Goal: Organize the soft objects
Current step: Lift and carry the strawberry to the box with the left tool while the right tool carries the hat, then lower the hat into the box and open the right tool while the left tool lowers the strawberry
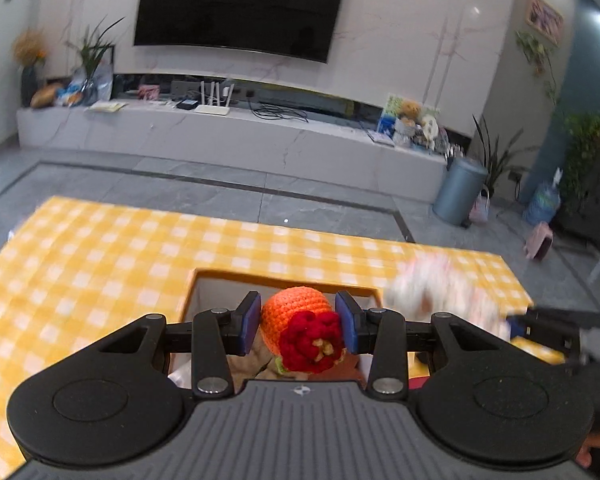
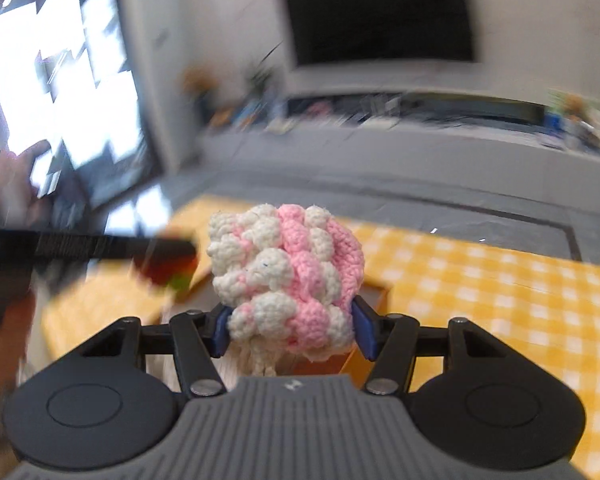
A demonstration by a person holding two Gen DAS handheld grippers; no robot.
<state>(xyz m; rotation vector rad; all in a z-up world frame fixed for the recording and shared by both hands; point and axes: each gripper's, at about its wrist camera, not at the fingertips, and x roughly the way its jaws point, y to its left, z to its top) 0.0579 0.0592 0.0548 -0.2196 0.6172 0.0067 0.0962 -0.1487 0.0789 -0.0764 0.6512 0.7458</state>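
My left gripper (image 1: 300,324) is shut on an orange crochet toy (image 1: 292,308) with a red knitted flower (image 1: 312,342), held over an open box with an orange rim (image 1: 284,276). My right gripper (image 2: 292,332) is shut on a pink and white crochet bobble toy (image 2: 288,276); that toy shows blurred at the right of the left wrist view (image 1: 432,288). The box's orange rim also shows below the right gripper (image 2: 376,288). The left gripper and its toy appear blurred at the left in the right wrist view (image 2: 164,264).
The box stands on a table with a yellow and white checked cloth (image 1: 100,264), also seen in the right wrist view (image 2: 500,300). Other soft things lie inside the box under the left gripper. Beyond the table are grey floor, a TV bench (image 1: 228,136) and a grey bin (image 1: 458,190).
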